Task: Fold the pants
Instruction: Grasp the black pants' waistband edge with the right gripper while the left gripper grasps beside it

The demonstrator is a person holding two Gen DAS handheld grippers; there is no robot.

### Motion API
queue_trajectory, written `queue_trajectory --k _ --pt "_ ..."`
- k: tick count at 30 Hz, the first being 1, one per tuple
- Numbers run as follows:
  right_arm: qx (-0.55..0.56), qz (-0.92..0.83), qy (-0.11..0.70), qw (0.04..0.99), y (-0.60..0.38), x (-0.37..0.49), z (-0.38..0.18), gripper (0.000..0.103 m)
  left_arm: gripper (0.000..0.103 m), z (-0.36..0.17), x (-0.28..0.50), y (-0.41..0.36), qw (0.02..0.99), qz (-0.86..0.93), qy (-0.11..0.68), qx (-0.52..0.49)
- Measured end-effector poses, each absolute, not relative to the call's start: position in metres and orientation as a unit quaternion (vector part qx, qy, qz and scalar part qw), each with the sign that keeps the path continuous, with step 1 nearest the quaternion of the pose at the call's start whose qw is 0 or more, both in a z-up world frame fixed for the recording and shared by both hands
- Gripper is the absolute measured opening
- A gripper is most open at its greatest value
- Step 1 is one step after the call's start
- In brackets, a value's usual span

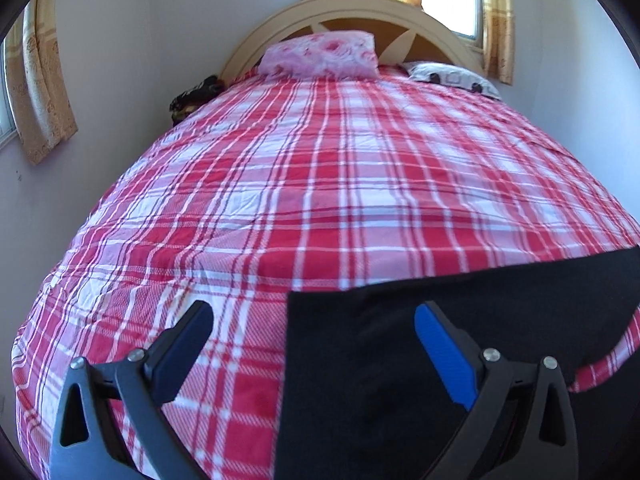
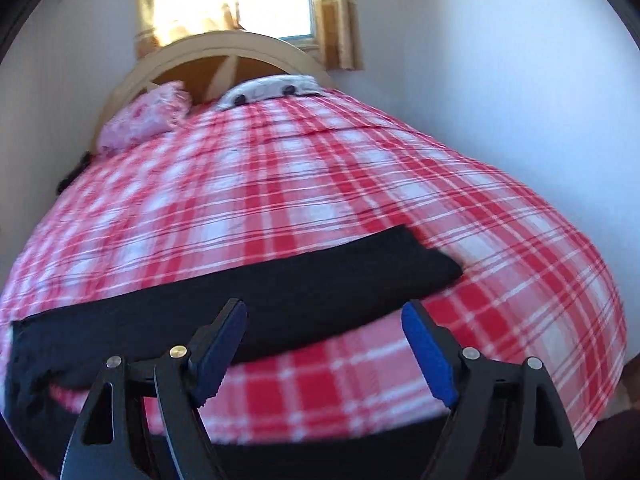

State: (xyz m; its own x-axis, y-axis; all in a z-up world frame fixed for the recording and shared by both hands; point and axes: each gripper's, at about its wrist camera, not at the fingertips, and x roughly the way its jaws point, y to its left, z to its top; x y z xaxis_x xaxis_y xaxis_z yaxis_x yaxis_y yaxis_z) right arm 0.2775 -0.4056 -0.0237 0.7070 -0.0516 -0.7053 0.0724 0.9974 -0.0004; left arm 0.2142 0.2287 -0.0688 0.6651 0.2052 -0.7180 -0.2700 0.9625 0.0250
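Note:
Black pants (image 1: 460,320) lie flat on a red and white plaid bedspread (image 1: 320,180), near the bed's front edge. In the left wrist view my left gripper (image 1: 314,314) is open and empty, straddling the pants' left end just above the cloth. In the right wrist view the pants (image 2: 240,300) stretch as a long band from lower left to mid right. My right gripper (image 2: 324,316) is open and empty, hovering over the band's front edge. Part of the pants hangs over the bed edge at lower left (image 2: 28,392).
A pink floral pillow (image 1: 320,56) and a white patterned pillow (image 1: 452,74) lie by the cream headboard (image 1: 348,10). A dark bundle (image 1: 196,96) sits at the bed's far left edge. Walls stand close on both sides, with curtained windows (image 1: 40,80).

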Motion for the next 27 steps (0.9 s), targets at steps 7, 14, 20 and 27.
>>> queue_trajectory --k 7,14,20,27 --pt "0.039 -0.091 0.425 0.900 -0.472 0.361 -0.049 0.081 0.087 -0.084 0.256 0.268 0.889 0.147 0.427 -0.079" --pt "0.055 -0.094 0.466 0.878 -0.500 0.425 -0.077 0.081 0.085 -0.102 0.275 0.279 0.872 0.140 0.460 -0.089" --pt "0.059 -0.080 0.508 0.856 -0.509 0.448 -0.104 0.081 0.085 -0.120 0.276 0.291 0.860 0.119 0.483 -0.117" --pt "0.031 -0.072 0.527 0.846 -0.503 0.456 -0.119 0.062 0.085 -0.123 0.282 0.291 0.860 0.095 0.485 -0.130"
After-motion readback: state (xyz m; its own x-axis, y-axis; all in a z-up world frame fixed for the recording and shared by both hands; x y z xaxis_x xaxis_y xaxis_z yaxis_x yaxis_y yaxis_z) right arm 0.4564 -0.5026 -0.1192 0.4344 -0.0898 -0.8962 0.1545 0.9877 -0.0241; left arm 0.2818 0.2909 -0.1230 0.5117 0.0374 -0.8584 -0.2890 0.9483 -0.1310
